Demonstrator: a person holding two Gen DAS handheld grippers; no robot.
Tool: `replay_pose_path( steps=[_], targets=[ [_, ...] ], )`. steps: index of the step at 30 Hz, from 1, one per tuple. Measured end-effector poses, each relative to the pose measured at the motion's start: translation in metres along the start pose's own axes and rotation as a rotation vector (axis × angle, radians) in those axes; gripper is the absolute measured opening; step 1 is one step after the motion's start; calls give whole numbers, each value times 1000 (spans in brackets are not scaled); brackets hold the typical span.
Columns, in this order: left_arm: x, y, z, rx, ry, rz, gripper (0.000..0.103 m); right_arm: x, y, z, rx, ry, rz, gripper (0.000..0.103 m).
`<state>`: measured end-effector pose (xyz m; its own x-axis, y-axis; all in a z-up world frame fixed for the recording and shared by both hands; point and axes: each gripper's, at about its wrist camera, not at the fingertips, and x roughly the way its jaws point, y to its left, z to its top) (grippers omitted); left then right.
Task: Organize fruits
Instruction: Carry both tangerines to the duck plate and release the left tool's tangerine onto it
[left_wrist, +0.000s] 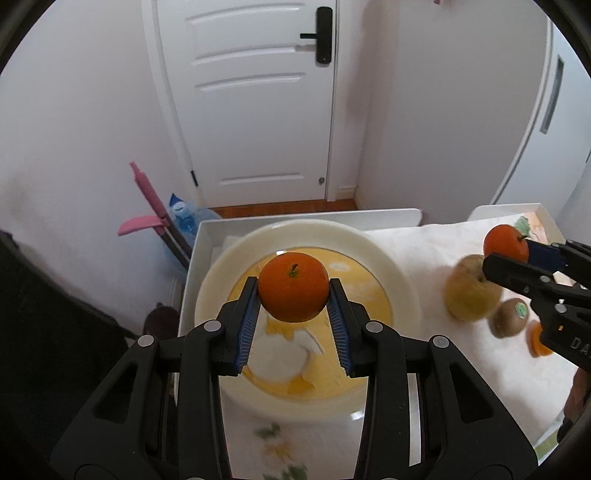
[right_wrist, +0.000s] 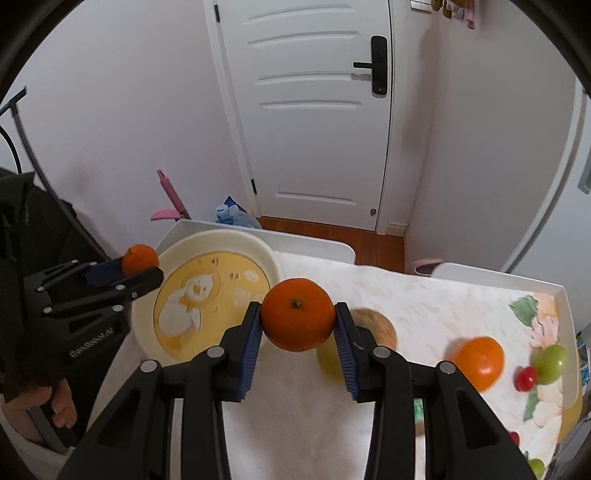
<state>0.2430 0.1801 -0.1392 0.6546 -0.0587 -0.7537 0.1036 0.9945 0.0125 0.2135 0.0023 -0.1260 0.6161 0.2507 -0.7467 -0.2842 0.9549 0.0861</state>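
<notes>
**An orange in each gripper, above the table**

My left gripper (left_wrist: 293, 295) is clamped on an orange (left_wrist: 293, 287), its blue pads pressing the fruit from both sides, stem end up. I hold it in the air over the cream plate (left_wrist: 391, 266) with the yellow picture centre, which sits at the left end of the white table (left_wrist: 436, 240). Nothing lies in the plate.

My right gripper (right_wrist: 298, 325) grips a second orange (right_wrist: 298, 314) the same way, jaws narrowed onto it, stem facing the camera. It hangs above the cloth, right of the plate, and in front of a yellowish apple (right_wrist: 380, 325) that lies on the table partly hidden behind the fruit and the right finger.

From the left view a brown kiwi with a green sticker (left_wrist: 511, 317) lies just beside the apple. Further right on the table lie another orange (right_wrist: 480, 362), a green fruit (right_wrist: 550, 363) and a small red one (right_wrist: 526, 378), the last two touching or nearly so; the blur keeps me from telling which.

Beyond the table stands a white door (right_wrist: 314, 129)
</notes>
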Motion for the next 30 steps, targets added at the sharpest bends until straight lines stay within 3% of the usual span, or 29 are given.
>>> replay_pose_path(
  steps=[11, 19, 21, 22, 23, 30],
  targets=[
    [73, 2, 12, 44, 61, -21, 41, 38, -4, 16, 51, 27, -38, 36],
    [85, 8, 14, 42, 65, -45, 42, 39, -11, 14, 89, 42, -60, 36],
    [84, 10, 15, 39, 59, -50, 65, 40, -10, 14, 91, 40, -63, 36],
    [82, 10, 14, 39, 48, -43, 97, 39, -11, 15, 92, 38, -65, 36],
    [76, 11, 14, 36, 21, -39, 103, 39, -12, 15, 93, 37, -66, 36],
    [50, 10, 13, 23, 3, -35, 103, 33, -17, 18, 82, 38, -53, 36]
  ],
)
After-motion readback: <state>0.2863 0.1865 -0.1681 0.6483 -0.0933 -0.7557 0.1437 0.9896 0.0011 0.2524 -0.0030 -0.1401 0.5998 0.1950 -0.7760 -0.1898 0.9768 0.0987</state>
